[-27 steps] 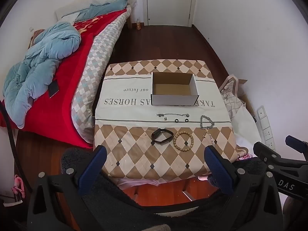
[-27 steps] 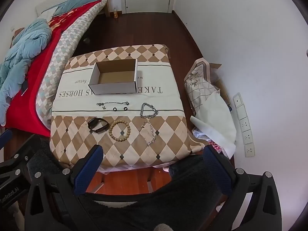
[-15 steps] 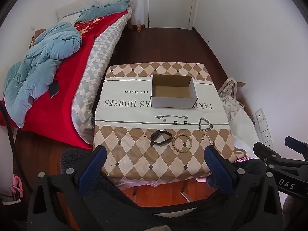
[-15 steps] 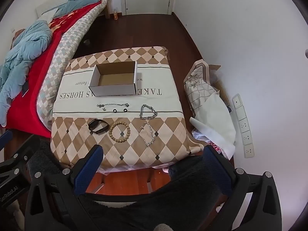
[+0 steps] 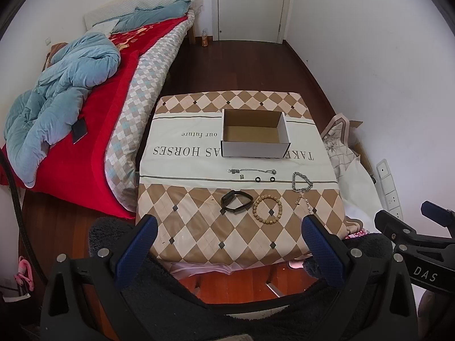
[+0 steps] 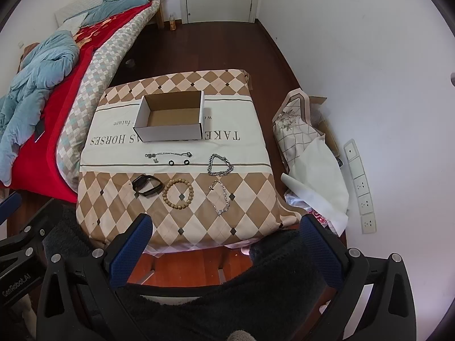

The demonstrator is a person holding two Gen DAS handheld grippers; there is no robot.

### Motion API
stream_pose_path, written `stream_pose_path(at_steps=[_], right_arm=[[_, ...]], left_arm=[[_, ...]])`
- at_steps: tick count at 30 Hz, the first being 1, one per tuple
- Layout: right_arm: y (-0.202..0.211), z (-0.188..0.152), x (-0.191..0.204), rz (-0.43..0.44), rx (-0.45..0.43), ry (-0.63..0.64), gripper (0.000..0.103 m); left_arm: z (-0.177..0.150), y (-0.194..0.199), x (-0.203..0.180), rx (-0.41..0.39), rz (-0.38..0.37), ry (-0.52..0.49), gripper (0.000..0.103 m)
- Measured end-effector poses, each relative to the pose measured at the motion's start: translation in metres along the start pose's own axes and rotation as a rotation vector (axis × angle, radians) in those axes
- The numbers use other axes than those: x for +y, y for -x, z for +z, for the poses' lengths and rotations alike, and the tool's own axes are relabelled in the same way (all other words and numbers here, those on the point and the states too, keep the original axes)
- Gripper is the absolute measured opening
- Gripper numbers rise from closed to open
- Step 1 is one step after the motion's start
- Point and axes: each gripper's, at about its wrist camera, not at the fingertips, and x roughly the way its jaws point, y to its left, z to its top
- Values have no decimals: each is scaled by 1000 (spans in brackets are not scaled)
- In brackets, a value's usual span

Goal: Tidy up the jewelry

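Observation:
An empty white cardboard box (image 5: 254, 133) (image 6: 172, 120) stands in the middle of a small table under a diamond-pattern cloth (image 5: 199, 227) (image 6: 199, 221). In front of it lie a thin chain (image 5: 251, 171) (image 6: 167, 154), two small black rings (image 5: 265, 179) (image 6: 178, 162), a thick silver chain (image 5: 301, 182) (image 6: 219, 165), a black band (image 5: 236, 201) (image 6: 147, 185), a wooden bead bracelet (image 5: 267, 209) (image 6: 178, 194) and a thin silver bracelet (image 6: 219, 197). My left gripper (image 5: 229, 234) and right gripper (image 6: 224, 234) are both open and empty, held above the table's near edge.
A bed (image 5: 85, 99) with a red cover and a blue duvet (image 5: 57, 91) stands left of the table. Folded cloths and a carton (image 6: 310, 147) lie on the floor at the right by the white wall. A closed door (image 5: 250, 2) is at the back.
Both grippers have pulled back and tilted up a little, so the table sits slightly lower and smaller in both views. Nothing on the table has moved.

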Motion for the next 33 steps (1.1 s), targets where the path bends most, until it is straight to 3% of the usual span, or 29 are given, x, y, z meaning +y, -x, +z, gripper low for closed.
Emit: stream_pose_path(at_steps=[33], right_arm=[[0,-2,-2,-4,-3,5,103]], left_arm=[[-8,-4,-6,1,-5,6,103]])
